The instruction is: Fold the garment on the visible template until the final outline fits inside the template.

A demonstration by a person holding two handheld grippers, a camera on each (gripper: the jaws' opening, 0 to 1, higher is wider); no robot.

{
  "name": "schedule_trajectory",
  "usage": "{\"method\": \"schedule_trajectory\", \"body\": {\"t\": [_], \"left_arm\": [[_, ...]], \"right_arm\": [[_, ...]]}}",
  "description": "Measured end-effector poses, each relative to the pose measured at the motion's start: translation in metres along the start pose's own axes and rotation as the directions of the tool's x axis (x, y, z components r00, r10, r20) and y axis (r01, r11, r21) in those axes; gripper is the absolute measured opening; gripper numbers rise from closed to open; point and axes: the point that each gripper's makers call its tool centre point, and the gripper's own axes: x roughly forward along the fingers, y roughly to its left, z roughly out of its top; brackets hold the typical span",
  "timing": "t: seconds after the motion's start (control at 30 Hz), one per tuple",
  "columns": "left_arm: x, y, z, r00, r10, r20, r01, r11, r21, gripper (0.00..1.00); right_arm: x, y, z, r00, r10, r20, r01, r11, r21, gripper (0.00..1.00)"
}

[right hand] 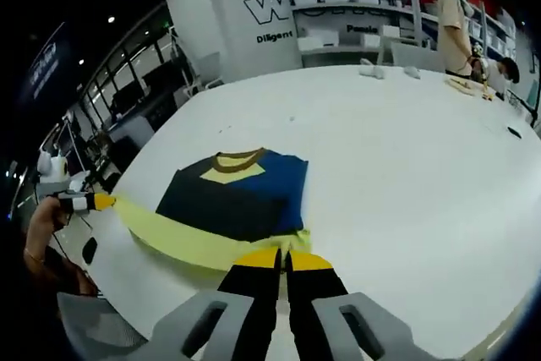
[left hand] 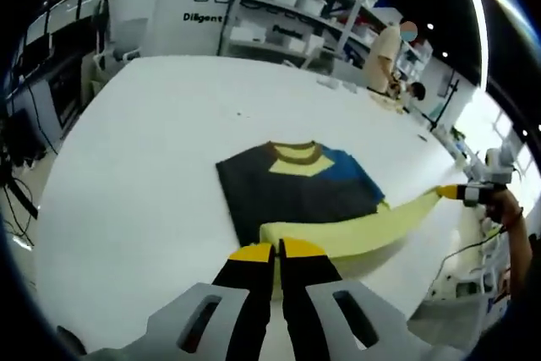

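Yellow and navy cloth makes up the garment [left hand: 292,192], a shirt with a brown collar and a blue panel, lying flat on the white bench [left hand: 152,150]. Its body is partly folded into a dark block in the middle of the bench, while a long pale yellow band of it stretches along the near edge.

In the left gripper view, the left hand-held gripper [left hand: 277,251] has its yellow-tipped jaws brought together, almost no gap between them, at one end of the yellow band; the cloth seems to be pinched there, but I cannot tell for sure. The other end of the band is lifted toward the right edge of the bench, where the right hand-held gripper [left hand: 463,194] grips it, with a person's hand [left hand: 507,205] behind it.

In the right gripper view, the garment [right hand: 241,196] lies in front of the right hand-held gripper [right hand: 283,258], whose jaws are also pressed narrow on the yellow band. The left hand-held gripper [right hand: 95,202] holds the far end of the band at the left edge of the bench [right hand: 406,166].

Shelves [right hand: 355,14] with white boxes and a person standing [right hand: 456,23] are behind the far edge.
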Motion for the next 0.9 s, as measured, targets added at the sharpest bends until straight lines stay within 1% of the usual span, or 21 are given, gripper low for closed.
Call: {"method": "schedule_trajectory", "body": {"t": [0.03,0.17,0.27,0.4,0.53,0.57,0.67,0.7,0.73,0.83,0.9], "left_arm": [[0.004,0.002,0.007,1.000,-0.002,0.003,0.002,1.000,0.002,0.00],[0.014,0.006,0.024,1.000,0.001,0.015,-0.001,1.000,0.003,0.00],[0.021,0.010,0.034,1.000,0.007,0.023,-0.007,1.000,0.015,0.00],[0.033,0.014,0.045,0.999,0.012,0.033,-0.012,1.000,0.004,0.00],[0.044,0.019,0.051,0.999,0.029,0.031,-0.029,1.000,0.001,0.00],[0.047,0.021,0.052,0.999,0.034,0.032,-0.034,0.999,0.000,0.00],[0.057,0.028,0.055,0.998,0.051,0.037,-0.051,0.999,-0.010,0.00],[0.060,0.032,0.054,0.997,0.066,0.030,-0.065,0.998,-0.023,0.00],[0.063,0.035,0.053,0.997,0.075,0.025,-0.075,0.997,-0.029,0.00],[0.074,0.044,0.050,0.995,0.100,0.018,-0.100,0.994,-0.043,0.00],[0.078,0.048,0.051,0.993,0.112,0.023,-0.110,0.992,-0.058,0.00]], "right_arm": [[0.004,0.000,0.005,1.000,0.000,0.001,0.000,1.000,-0.006,0.00],[0.017,-0.003,0.022,1.000,-0.001,0.012,0.001,1.000,-0.015,0.00],[0.025,-0.006,0.033,1.000,-0.004,0.023,0.005,1.000,-0.022,0.00],[0.037,-0.009,0.047,0.999,-0.009,0.037,0.010,1.000,-0.022,0.00],[0.048,-0.010,0.057,0.999,-0.007,0.049,0.008,0.999,-0.032,0.00],[0.052,-0.010,0.062,0.998,-0.004,0.062,0.006,0.999,-0.038,0.00],[0.062,-0.010,0.068,0.998,-0.005,0.061,0.008,0.999,-0.050,0.00],[0.068,-0.011,0.070,0.998,-0.005,0.059,0.008,0.999,-0.054,0.00],[0.074,-0.012,0.070,0.999,0.000,0.039,0.002,0.999,-0.052,0.00],[0.086,-0.013,0.075,0.999,0.005,0.038,-0.003,0.999,-0.049,0.00],[0.094,-0.011,0.079,0.999,0.013,0.043,-0.011,0.999,-0.050,0.00]]}}
